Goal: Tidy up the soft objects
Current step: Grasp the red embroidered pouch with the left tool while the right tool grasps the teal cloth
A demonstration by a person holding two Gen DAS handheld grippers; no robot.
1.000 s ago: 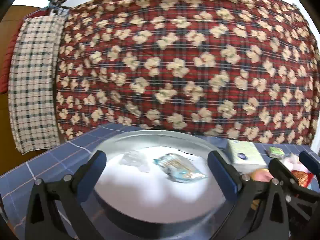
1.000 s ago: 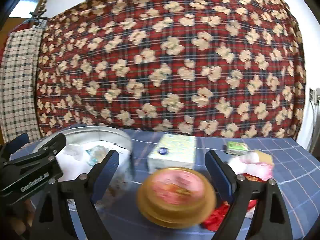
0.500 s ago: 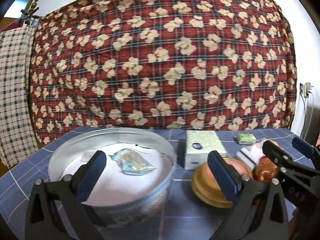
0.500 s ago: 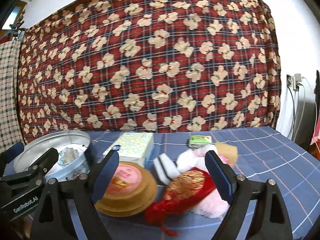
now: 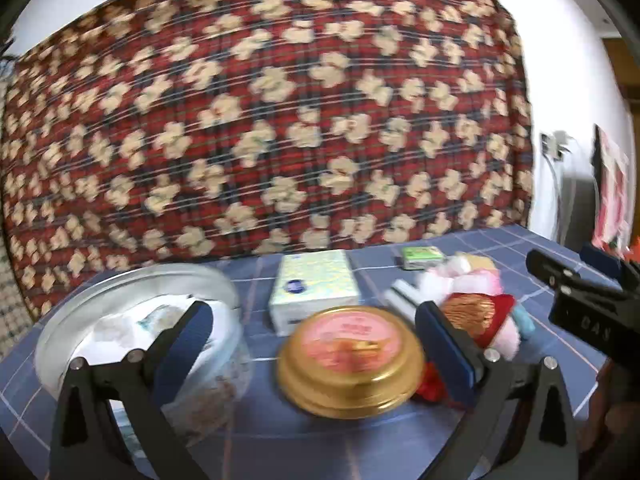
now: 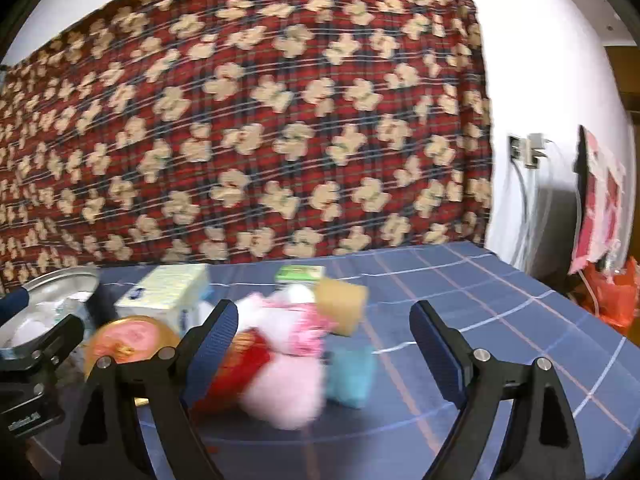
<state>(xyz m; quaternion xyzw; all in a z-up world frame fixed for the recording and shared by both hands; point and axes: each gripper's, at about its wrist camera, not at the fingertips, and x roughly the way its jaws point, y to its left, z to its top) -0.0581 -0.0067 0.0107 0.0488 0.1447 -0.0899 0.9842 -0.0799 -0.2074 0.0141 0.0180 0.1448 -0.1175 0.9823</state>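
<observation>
Both grippers hovering over blue checked table [image 6: 500, 300], jaws wide apart, gripping nothing. Left gripper [image 5: 316, 344] framing gold round tin [image 5: 350, 364], lower centre. Right gripper [image 6: 324, 342] framing soft pile: pink fluffy thing [image 6: 286, 388], teal piece [image 6: 352, 372], red pouch [image 6: 244, 364]. Metal basin [image 5: 132, 292] sitting lower left.

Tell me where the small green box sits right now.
The small green box lies at the back of the blue table, near the patterned blanket, just behind the tan block and right of the tissue box.
</observation>
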